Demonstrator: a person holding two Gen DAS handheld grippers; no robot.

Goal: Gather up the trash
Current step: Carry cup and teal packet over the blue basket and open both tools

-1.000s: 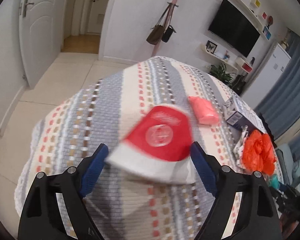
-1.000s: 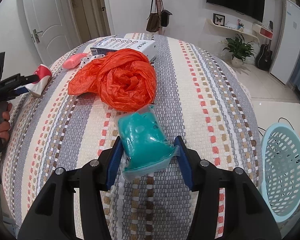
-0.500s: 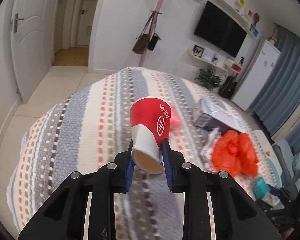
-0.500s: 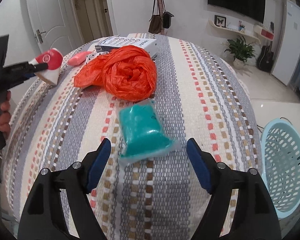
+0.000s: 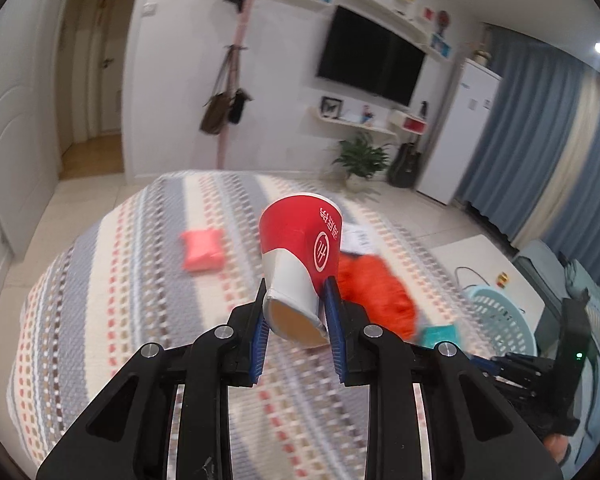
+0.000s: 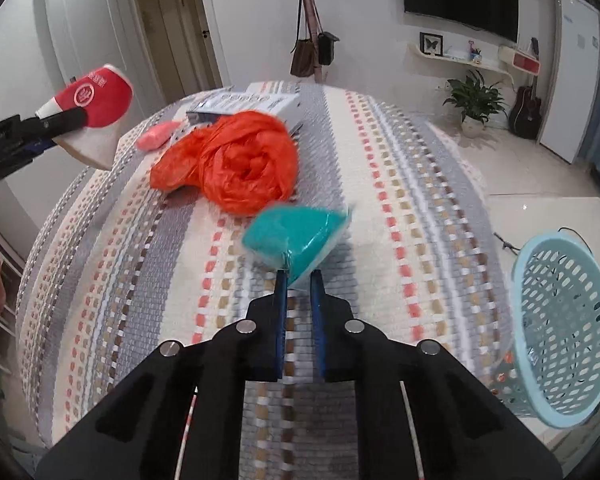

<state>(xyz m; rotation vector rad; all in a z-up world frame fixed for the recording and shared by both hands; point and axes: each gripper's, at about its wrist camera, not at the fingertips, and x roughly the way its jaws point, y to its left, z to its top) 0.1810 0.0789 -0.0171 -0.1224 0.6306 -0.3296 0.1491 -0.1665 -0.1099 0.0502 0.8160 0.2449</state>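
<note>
My left gripper (image 5: 295, 294) is shut on a red and white paper cup (image 5: 302, 252), squeezed near its base and held above the striped table (image 5: 120, 280). From the right wrist the same cup (image 6: 94, 110) shows at the far left, clamped by that gripper, with a person's hand below it. My right gripper (image 6: 299, 276) is shut on a corner of a teal plastic packet (image 6: 296, 234), which lifts off the cloth. A crumpled orange plastic bag (image 6: 232, 164) lies just beyond the packet. A pink packet (image 5: 203, 249) rests on the cloth further left.
A light blue perforated basket (image 6: 564, 332) stands on the floor right of the table. A white and blue box (image 6: 244, 104) lies behind the orange bag. A white low table (image 5: 480, 256) sits beyond the basket, with a coat stand and doors at the back.
The left gripper closed on the cup and lifted it up and to the right. The right gripper opened wide around the teal packet, then shut on its corner.
</note>
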